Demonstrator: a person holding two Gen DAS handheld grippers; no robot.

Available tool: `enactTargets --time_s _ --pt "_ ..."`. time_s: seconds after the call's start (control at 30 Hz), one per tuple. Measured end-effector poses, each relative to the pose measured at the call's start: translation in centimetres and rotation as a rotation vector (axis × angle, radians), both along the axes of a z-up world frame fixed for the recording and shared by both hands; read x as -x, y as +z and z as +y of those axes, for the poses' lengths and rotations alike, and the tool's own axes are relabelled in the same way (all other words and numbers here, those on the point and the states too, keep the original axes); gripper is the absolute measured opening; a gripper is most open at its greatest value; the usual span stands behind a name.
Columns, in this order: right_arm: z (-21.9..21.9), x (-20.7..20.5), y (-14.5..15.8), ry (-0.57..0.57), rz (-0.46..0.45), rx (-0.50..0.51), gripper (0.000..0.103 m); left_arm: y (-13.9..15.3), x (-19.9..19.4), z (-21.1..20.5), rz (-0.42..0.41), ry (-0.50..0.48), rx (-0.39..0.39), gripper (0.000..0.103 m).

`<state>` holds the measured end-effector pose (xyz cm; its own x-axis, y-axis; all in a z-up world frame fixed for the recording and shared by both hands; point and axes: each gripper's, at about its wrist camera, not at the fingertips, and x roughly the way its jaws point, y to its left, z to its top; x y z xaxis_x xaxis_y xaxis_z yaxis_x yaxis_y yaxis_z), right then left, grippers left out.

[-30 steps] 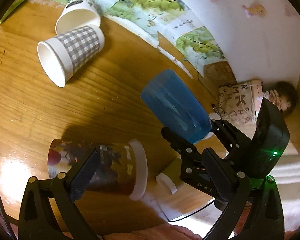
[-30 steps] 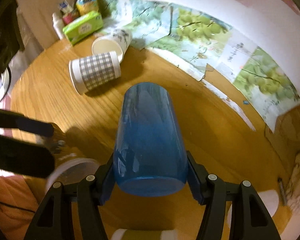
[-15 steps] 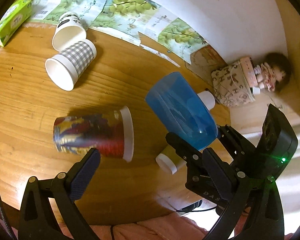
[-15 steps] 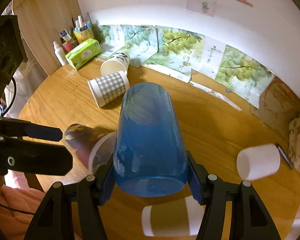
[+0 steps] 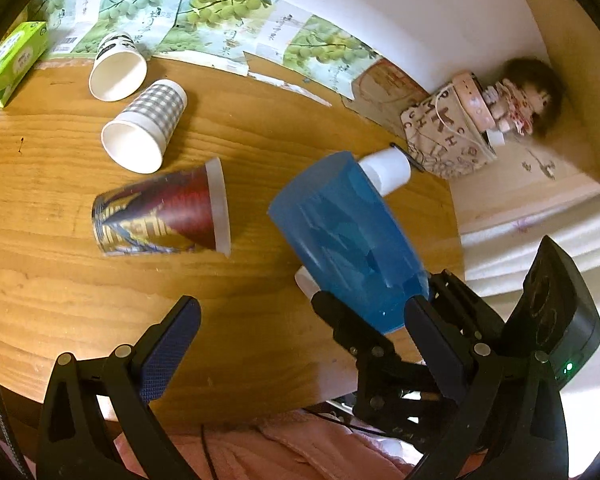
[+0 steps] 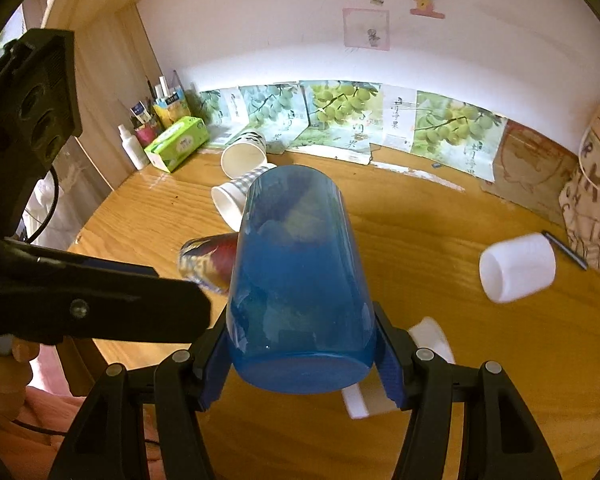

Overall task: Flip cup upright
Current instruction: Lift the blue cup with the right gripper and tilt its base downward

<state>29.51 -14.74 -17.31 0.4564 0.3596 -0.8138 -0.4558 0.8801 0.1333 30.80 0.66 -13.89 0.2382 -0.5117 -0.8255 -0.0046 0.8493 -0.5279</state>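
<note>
My right gripper (image 6: 300, 354) is shut on a translucent blue cup (image 6: 298, 280) and holds it above the wooden table (image 6: 440, 224), tilted away from me. The same cup (image 5: 348, 240) and right gripper (image 5: 380, 320) show in the left wrist view. My left gripper (image 5: 300, 328) is open and empty above the table's near edge. A red patterned paper cup (image 5: 160, 216) lies on its side ahead of it, apart from its fingers.
A checked cup (image 5: 144, 128) and a white cup (image 5: 118, 66) lie on their sides at the far left. A small white cup (image 6: 516, 268) lies at the right, another white-rimmed cup (image 6: 384, 376) under the blue cup. A green tissue box (image 6: 176, 142) and a patterned bag (image 5: 448, 136) stand at the back.
Both grippers have risen and pulled back from the table. The left gripper has left the red patterned cup, which lies farther off. The blue cup stays gripped and is lifted higher.
</note>
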Motion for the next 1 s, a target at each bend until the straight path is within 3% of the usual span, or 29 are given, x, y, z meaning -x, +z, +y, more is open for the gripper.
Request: enactTargets --time_s 0.2,1.0 --pt "-0.3 2.9 -0.5 -0.024 -0.004 -0.034 0.063 -0.5 1.6 0.3 0.047 0.007 0.015 0.101" --pt "-1.0 11.1 -6.2 -0.103 0.059 -0.047 0.062 -3.6 6.9 -2.1 0.119 -0.026 -0.224 0.101"
